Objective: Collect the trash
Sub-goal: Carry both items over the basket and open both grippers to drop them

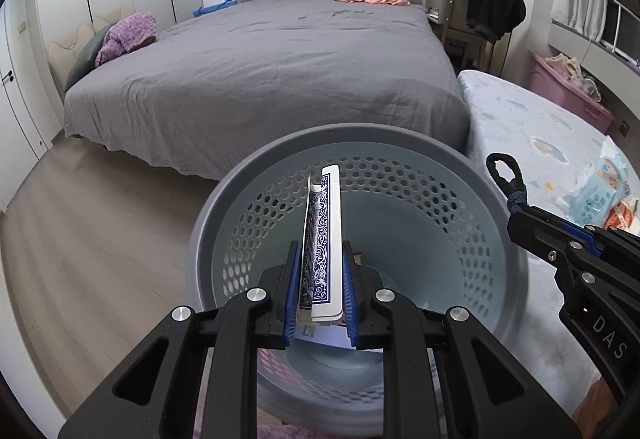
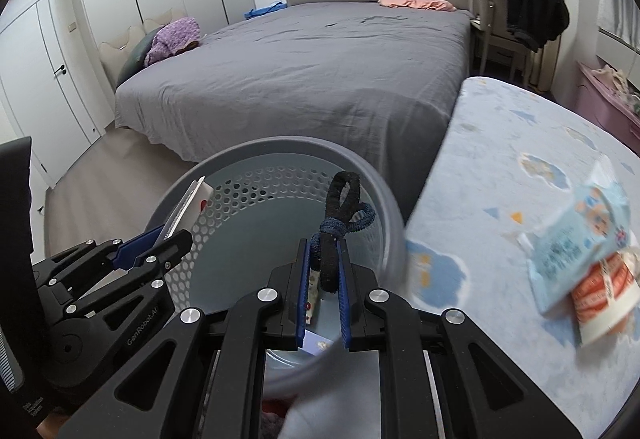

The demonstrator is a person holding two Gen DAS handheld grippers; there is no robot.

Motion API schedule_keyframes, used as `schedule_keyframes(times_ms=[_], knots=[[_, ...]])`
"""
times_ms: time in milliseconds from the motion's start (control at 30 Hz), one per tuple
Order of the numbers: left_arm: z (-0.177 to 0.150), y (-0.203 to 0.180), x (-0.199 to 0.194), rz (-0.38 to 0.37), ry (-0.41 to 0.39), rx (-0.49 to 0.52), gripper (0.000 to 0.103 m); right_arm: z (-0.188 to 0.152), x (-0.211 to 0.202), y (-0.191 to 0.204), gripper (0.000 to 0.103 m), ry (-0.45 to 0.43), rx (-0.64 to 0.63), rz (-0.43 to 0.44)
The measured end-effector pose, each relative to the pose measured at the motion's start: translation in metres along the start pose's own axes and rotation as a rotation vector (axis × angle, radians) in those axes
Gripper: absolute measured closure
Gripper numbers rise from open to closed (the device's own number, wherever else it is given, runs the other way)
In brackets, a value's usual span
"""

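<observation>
A grey perforated waste basket (image 1: 400,147) stands on the floor below both grippers; it also shows in the right wrist view (image 2: 280,145). My left gripper (image 1: 321,255) is shut on a few playing cards (image 1: 324,239) with blue patterned backs, held on edge over the basket's mouth. In the right wrist view the left gripper (image 2: 176,235) and its cards (image 2: 188,207) are at the basket's left rim. My right gripper (image 2: 323,255) is shut on black and blue hair ties (image 2: 340,215), over the basket. They show at the right in the left wrist view (image 1: 508,179). Small scraps lie in the basket's bottom.
A small mattress with a light blue patterned cover (image 2: 520,167) lies right of the basket, with a blue wipes packet (image 2: 580,239) and an orange wrapper (image 2: 600,299) on it. A large grey bed (image 1: 280,59) is behind. Wood floor (image 1: 100,219) lies to the left.
</observation>
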State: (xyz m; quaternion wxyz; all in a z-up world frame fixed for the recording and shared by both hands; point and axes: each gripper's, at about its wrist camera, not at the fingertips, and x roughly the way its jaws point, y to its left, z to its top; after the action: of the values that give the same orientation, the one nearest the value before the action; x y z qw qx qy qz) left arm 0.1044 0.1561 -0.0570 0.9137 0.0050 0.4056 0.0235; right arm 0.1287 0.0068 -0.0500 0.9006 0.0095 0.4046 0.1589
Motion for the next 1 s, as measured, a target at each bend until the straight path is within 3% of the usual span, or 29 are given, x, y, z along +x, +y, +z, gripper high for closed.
schedule_keyframes(times_ms=[400,800,1000], knots=[[0.009,0.011,0.037,0.0,0.083,-0.031,0.084,0.006,0.037,0.004,0.09,0.081,-0.026,0.057],[0.003,0.018,0.049,0.012,0.124,-0.048,0.081,0.004,0.041,0.006,0.09,0.091,-0.032,0.057],[0.003,0.018,0.049,0.014,0.124,-0.049,0.073,0.004,0.039,0.005,0.082,0.077,-0.037,0.048]])
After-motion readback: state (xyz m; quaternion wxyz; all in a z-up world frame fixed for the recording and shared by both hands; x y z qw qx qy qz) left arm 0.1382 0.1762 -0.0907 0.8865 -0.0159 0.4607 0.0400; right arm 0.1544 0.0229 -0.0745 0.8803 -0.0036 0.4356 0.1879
